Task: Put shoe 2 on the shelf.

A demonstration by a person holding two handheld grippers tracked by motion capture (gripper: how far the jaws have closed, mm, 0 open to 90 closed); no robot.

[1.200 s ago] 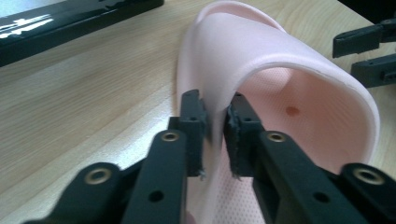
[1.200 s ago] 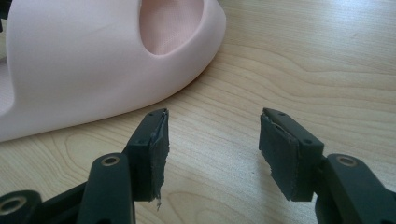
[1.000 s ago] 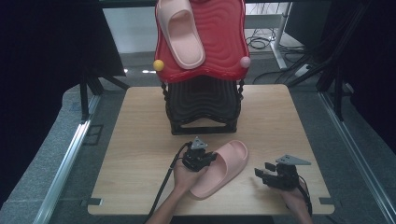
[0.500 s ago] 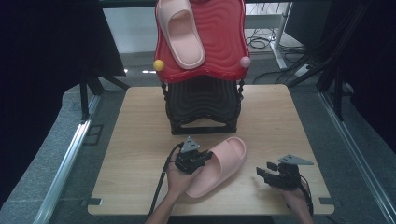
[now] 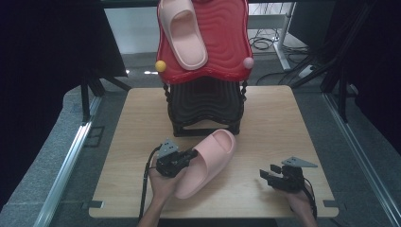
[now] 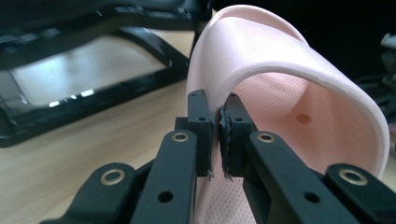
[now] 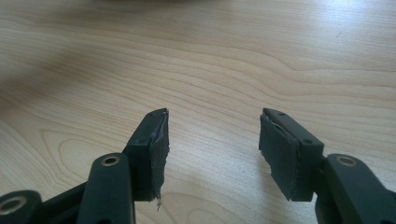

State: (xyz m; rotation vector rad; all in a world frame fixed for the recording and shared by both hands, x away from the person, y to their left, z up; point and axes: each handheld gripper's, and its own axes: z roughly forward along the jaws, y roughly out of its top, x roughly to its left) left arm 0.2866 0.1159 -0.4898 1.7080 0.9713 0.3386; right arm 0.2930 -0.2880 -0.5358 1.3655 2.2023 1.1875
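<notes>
Two pale pink foam slide slippers in the scene. One pink slipper lies near the front middle of the light wooden table, toe end pointing up toward the black wavy-ribbed plastic stand, heel end toward the person. Left gripper clamped on the side edge of this slipper's strap; in the left gripper view the two black pads pinch the thin strap wall, almost no gap between them, the strap arching over to the right with the dotted inner sole below. Whether the slipper is lifted clear of the table cannot be told.

Other pink slipper rests sole-down on the glossy red wavy-ribbed tray on top of the black stand, toe toward the near edge. Small yellow ball at the tray's left front corner, small pink ball at the right front corner.

Right gripper sits low at the table's front right, well apart from the slipper, held in the person's hand. Jaws parted about half, nothing between them; in the right gripper view bare wood grain shows between the pads.
</notes>
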